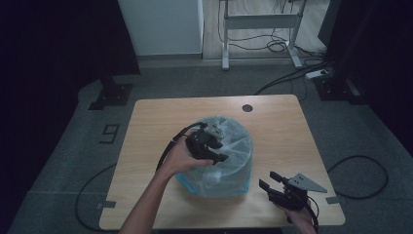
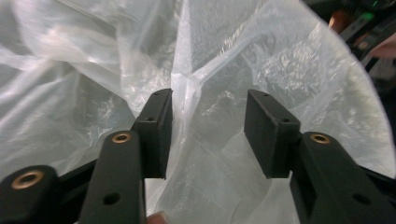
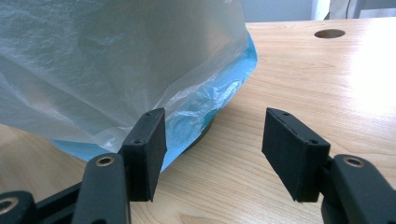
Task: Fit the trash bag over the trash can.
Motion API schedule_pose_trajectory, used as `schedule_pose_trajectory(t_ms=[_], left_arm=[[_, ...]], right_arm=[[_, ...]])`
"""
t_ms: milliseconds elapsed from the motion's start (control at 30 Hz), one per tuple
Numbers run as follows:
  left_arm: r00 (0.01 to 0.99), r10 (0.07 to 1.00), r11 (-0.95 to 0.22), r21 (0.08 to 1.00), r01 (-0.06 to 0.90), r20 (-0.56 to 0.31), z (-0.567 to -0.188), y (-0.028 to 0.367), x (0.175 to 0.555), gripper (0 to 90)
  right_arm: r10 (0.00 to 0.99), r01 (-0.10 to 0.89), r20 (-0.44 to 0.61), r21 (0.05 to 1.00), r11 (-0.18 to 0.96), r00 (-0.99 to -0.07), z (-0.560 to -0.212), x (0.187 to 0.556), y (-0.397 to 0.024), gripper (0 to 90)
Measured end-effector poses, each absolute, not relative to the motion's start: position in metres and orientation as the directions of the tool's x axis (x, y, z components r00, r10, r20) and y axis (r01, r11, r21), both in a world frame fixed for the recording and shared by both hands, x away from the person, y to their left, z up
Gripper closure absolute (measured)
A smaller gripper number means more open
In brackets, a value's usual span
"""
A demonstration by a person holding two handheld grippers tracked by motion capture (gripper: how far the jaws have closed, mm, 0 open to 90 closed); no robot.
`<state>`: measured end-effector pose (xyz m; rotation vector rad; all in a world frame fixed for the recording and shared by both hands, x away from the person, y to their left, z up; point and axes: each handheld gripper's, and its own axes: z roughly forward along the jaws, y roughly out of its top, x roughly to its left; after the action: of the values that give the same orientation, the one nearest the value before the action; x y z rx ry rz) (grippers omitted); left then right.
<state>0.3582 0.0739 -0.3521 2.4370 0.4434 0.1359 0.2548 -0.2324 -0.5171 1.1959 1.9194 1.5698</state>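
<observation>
A clear plastic bag (image 1: 234,141) is draped over a blue bin (image 1: 187,183) in the middle of the wooden table (image 1: 282,126). My left gripper (image 1: 220,148) rests on the bag's left upper side, held by a hand. In the left gripper view its jaws (image 2: 208,100) stand apart, and a raised fold of the bag (image 2: 187,93) runs between them, close to the left pad, with no pad pressing on it. My right gripper (image 1: 267,179) sits low at the table's front right, open and holding nothing. In the right gripper view (image 3: 215,116) it points at the bag's hem (image 3: 205,100) over the blue bin (image 3: 245,58).
A round cable hole (image 1: 247,107) lies near the table's far edge, also in the right gripper view (image 3: 329,33). Bare wood surrounds the bin. Beyond the table are a grey floor, cables (image 1: 360,175), a desk frame (image 1: 260,22) and dark curtains.
</observation>
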Motion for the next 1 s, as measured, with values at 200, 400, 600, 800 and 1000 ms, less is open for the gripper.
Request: schedule_pose_trajectory(t_ms=[200,400,600,800,1000], left_arm=[[0.917,0.399,-0.664,0.684,0.302,-0.017,-0.349,0.093,0.355,41.4],[0.89,0.456,-0.59,0.743,0.314,-0.014,-0.348,0.118,0.347,37.2],[0.865,0.501,-0.532,0.785,0.318,-0.011,-0.349,0.144,0.332,33.6],[0.839,0.544,-0.472,0.819,0.326,-0.02,-0.352,0.172,0.314,32.1],[0.809,0.586,-0.418,0.843,0.339,-0.035,-0.364,0.201,0.298,30.6]], right_arm=[[0.807,0.368,0.214,0.93,0.004,-0.551,-0.517,0.255,-0.234,38.4],[0.81,0.363,0.201,0.932,0.015,-0.551,-0.517,0.255,-0.234,38.0],[0.816,0.361,0.194,0.932,0.019,-0.544,-0.517,0.256,-0.235,37.8],[0.822,0.364,0.192,0.931,0.02,-0.537,-0.518,0.256,-0.237,37.6],[0.828,0.364,0.18,0.931,0.03,-0.53,-0.519,0.256,-0.237,37.3]])
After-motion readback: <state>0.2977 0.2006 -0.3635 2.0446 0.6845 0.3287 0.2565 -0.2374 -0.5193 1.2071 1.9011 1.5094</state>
